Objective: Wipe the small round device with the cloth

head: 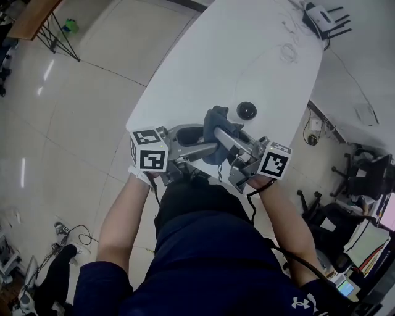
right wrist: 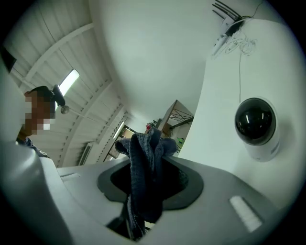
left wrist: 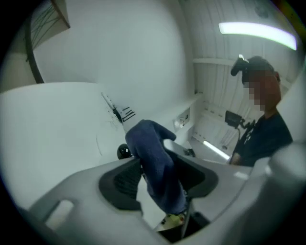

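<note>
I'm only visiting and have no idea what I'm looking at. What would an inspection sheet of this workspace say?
Surface: white table, rounded at the near end.
Job's things: small round device, white with a black dome, stands on the table; dark blue cloth is held up near it, not touching it.
Clutter: router with antennas at the far end.
Grippers: right gripper clamps the bunched cloth; left gripper is open, with the cloth passing between its jaws.
Cables: thin white cable looped near the router; loose cables on the floor.
Surroundings: tiled floor, office chairs, wooden table.
</note>
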{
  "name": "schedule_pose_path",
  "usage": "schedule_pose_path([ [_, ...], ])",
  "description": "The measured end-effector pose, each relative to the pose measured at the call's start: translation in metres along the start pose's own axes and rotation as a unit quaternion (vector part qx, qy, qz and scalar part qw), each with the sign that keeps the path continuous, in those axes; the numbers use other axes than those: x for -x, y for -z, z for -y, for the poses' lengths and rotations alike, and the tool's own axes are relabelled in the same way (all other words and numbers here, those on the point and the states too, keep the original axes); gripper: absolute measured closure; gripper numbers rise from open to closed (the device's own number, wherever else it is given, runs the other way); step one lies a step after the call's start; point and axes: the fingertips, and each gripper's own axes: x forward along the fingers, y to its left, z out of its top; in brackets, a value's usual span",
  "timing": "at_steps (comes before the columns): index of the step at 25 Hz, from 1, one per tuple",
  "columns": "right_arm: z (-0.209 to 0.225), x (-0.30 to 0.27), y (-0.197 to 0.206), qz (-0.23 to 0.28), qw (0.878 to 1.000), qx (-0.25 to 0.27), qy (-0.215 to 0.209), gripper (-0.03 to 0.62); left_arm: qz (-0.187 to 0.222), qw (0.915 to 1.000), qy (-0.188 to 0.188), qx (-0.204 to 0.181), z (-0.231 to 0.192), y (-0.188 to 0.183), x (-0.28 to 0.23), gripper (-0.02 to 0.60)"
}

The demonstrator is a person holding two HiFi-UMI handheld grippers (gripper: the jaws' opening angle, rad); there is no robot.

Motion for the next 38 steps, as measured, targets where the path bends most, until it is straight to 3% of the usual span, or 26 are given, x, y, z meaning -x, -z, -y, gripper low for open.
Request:
schedule_pose_path([
  [2, -0.002, -0.002, 0.001, -0.007, 1.0, -0.005, -0.007, 0.42, 0.004, 0.9993, -0.037, -0.01, -0.014, 0.004, 0.0, 0.442],
  [4, -0.004, 0.0, 0.001, -0.015, 1.0, -0.001, -0.008, 0.345, 0.016, 0.9981, -0.06, -0.009, -0.022, 0.003, 0.002, 0.465],
  [6, -0.007, 0.006, 0.0, -0.024, 0.999, 0.022, -0.002, 0.316, 0.037, 0.996, -0.079, -0.019, -0.026, -0.003, 0.006, 0.477],
  [8, -0.01, 0.02, -0.007, -0.024, 0.997, 0.065, 0.016, 0.313, 0.057, 0.9912, -0.114, -0.036, -0.033, -0.011, 0.013, 0.486],
  [10, -0.004, 0.041, -0.025, -0.01, 0.986, 0.151, 0.067, 0.353, 0.054, 0.9839, -0.159, -0.062, -0.044, -0.015, 0.018, 0.491],
  [12, 0.019, 0.062, -0.049, -0.019, 0.951, 0.272, 0.144, 0.385, 0.039, 0.9779, -0.188, -0.083, -0.053, -0.016, 0.014, 0.492],
  [14, 0.055, 0.074, -0.059, -0.078, 0.897, 0.385, 0.201, 0.372, 0.018, 0.9743, -0.198, -0.105, -0.054, -0.015, 0.0, 0.492],
  [15, 0.07, 0.075, -0.059, -0.113, 0.872, 0.427, 0.211, 0.334, 0.006, 0.9721, -0.201, -0.121, -0.053, -0.014, -0.008, 0.492],
  [16, 0.078, 0.074, -0.059, -0.138, 0.855, 0.455, 0.207, 0.313, -0.005, 0.9695, -0.203, -0.137, -0.051, -0.014, -0.016, 0.491],
  [17, 0.078, 0.071, -0.062, -0.146, 0.85, 0.467, 0.194, 0.32, -0.011, 0.9673, -0.205, -0.149, -0.049, -0.015, -0.023, 0.491],
  [18, 0.074, 0.068, -0.068, -0.137, 0.858, 0.461, 0.178, 0.369, -0.012, 0.9664, -0.204, -0.156, -0.047, -0.017, -0.03, 0.491],
  [20, 0.067, 0.061, -0.087, -0.1, 0.894, 0.409, 0.152, 0.528, -0.005, 0.9678, -0.199, -0.154, -0.045, -0.02, -0.043, 0.491],
  [21, 0.068, 0.059, -0.093, -0.088, 0.909, 0.38, 0.147, 0.557, -0.002, 0.9691, -0.196, -0.151, -0.045, -0.02, -0.05, 0.491],
  [23, 0.08, 0.059, -0.093, -0.1, 0.921, 0.346, 0.147, 0.552, -0.003, 0.9708, -0.19, -0.146, -0.046, -0.015, -0.061, 0.491],
  [26, 0.097, 0.063, -0.076, -0.15, 0.914, 0.348, 0.147, 0.437, -0.014, 0.9718, -0.183, -0.148, -0.049, -0.001, -0.07, 0.489],
  [29, 0.107, 0.064, -0.067, -0.172, 0.902, 0.367, 0.148, 0.438, -0.033, 0.9706, -0.183, -0.152, -0.062, 0.014, -0.069, 0.489],
  [32, 0.108, 0.063, -0.065, -0.172, 0.906, 0.36, 0.14, 0.451, -0.064, 0.9657, -0.197, -0.156, -0.08, 0.028, -0.067, 0.489],
  [34, 0.109, 0.064, -0.065, -0.172, 0.908, 0.357, 0.138, 0.451, -0.099, 0.9576, -0.223, -0.153, -0.098, 0.039, -0.064, 0.489],
  [38, 0.108, 0.064, -0.064, -0.175, 0.908, 0.354, 0.137, 0.451, -0.167, 0.927, -0.306, -0.138, -0.138, 0.056, -0.049, 0.489],
])
